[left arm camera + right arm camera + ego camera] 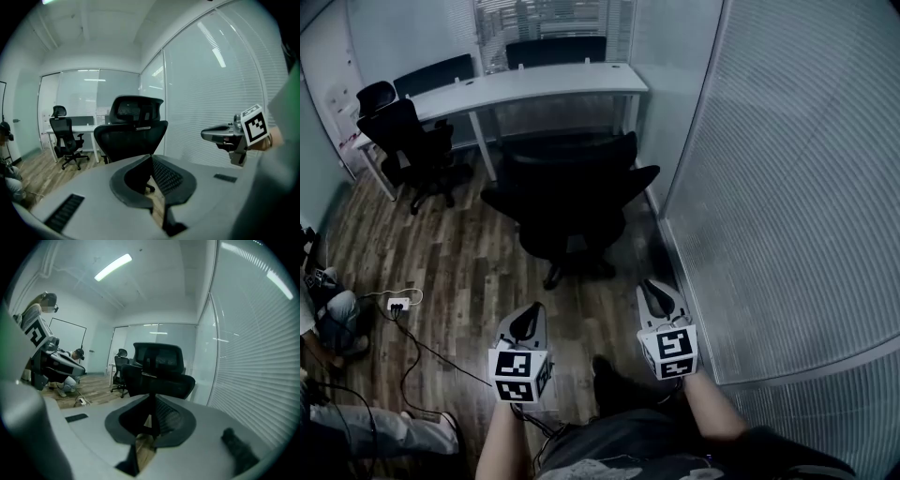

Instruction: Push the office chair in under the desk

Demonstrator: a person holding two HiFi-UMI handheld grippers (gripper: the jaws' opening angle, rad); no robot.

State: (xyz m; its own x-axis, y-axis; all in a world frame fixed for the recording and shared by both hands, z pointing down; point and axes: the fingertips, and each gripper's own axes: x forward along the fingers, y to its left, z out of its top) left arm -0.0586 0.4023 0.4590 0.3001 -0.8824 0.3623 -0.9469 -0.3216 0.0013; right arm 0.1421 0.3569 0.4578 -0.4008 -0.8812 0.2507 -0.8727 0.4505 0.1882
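A black mesh office chair (570,192) stands on the wood floor, its back toward me, just short of the white desk (534,84) by the window. The same chair (133,133) fills the middle of the left gripper view, and this chair (159,371) is also centred in the right gripper view. My left gripper (525,323) is shut and empty, held well back from the chair. My right gripper (657,298) is shut and empty too, level with the left and nearer the glass wall.
A second black chair (412,141) sits at the desk's left end. A ribbed glass partition (787,187) runs along the right. A power strip and cables (398,305) lie on the floor at left, beside a seated person's legs (337,319).
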